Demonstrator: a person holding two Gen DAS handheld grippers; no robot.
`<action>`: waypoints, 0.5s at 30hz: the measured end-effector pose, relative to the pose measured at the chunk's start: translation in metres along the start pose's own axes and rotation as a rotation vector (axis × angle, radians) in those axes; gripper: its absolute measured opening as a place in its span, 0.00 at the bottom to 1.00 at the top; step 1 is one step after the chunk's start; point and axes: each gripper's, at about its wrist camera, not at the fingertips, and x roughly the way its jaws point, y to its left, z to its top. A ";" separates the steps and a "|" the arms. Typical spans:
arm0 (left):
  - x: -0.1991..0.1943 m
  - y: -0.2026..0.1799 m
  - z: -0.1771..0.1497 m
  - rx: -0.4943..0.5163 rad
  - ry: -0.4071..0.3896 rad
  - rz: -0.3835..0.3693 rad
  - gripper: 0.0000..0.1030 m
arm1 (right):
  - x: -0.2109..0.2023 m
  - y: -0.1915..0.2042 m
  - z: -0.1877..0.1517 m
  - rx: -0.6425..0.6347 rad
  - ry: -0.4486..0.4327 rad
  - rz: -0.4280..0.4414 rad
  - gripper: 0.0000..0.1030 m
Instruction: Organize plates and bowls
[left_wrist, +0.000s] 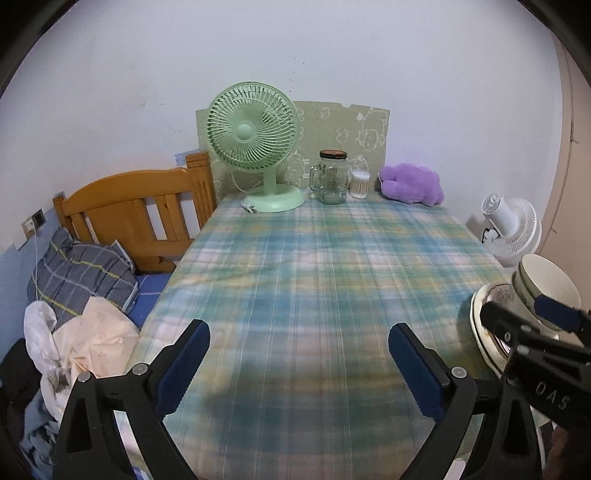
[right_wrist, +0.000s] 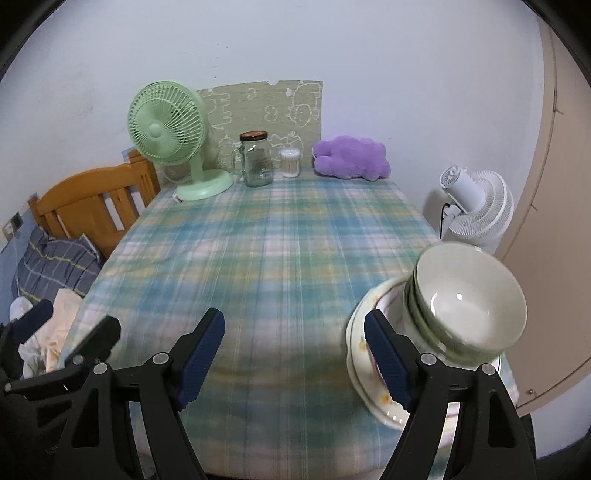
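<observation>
A stack of white-and-green bowls (right_wrist: 469, 306) stands on a stack of white plates (right_wrist: 364, 354) with floral print, at the near right corner of the plaid-covered table (right_wrist: 266, 258). My right gripper (right_wrist: 295, 354) is open and empty, its right finger just in front of the plates' left rim. In the left wrist view the bowls (left_wrist: 546, 284) and plates (left_wrist: 480, 325) show at the far right, partly hidden by the right gripper (left_wrist: 532, 317). My left gripper (left_wrist: 299, 354) is open and empty above the table's near middle.
At the table's far end stand a green desk fan (left_wrist: 255, 147), a glass jar (left_wrist: 332, 177) with mugs, a cotton swab tub (left_wrist: 360, 184) and a purple plush (left_wrist: 412, 183). A wooden bed (left_wrist: 136, 214) with bedding lies left. A white floor fan (right_wrist: 476, 206) stands right.
</observation>
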 end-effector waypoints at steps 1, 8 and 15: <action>-0.001 0.001 -0.004 -0.001 -0.001 0.003 0.97 | -0.002 0.000 -0.005 -0.001 -0.005 -0.001 0.78; -0.013 -0.005 -0.033 0.003 -0.017 -0.016 0.97 | -0.017 -0.004 -0.038 0.014 -0.040 -0.012 0.79; -0.028 -0.008 -0.036 -0.004 -0.058 -0.010 1.00 | -0.033 -0.010 -0.046 0.021 -0.087 -0.024 0.81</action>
